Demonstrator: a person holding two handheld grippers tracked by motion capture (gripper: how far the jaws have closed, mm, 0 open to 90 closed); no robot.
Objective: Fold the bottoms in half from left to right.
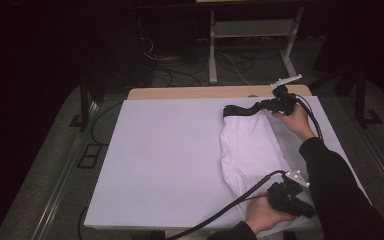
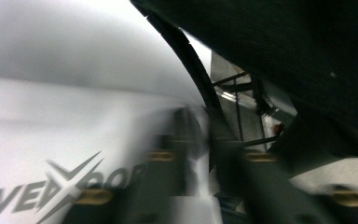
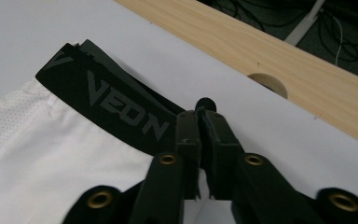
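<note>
White shorts with a black waistband lie on the right half of the white-covered table. My right gripper is at the far end of the shorts. In the right gripper view its jaws stand pressed together over the end of the lettered waistband. My left gripper is at the near hem of the shorts, by the table's front edge. The left gripper view is blurred: its jaws lie over white fabric with a grey logo, and their gap cannot be read.
A bare wooden strip runs along the table's far edge, with a round notch near the right gripper. Cables and a metal stand are on the floor behind. A dark sleeve crosses the left gripper view.
</note>
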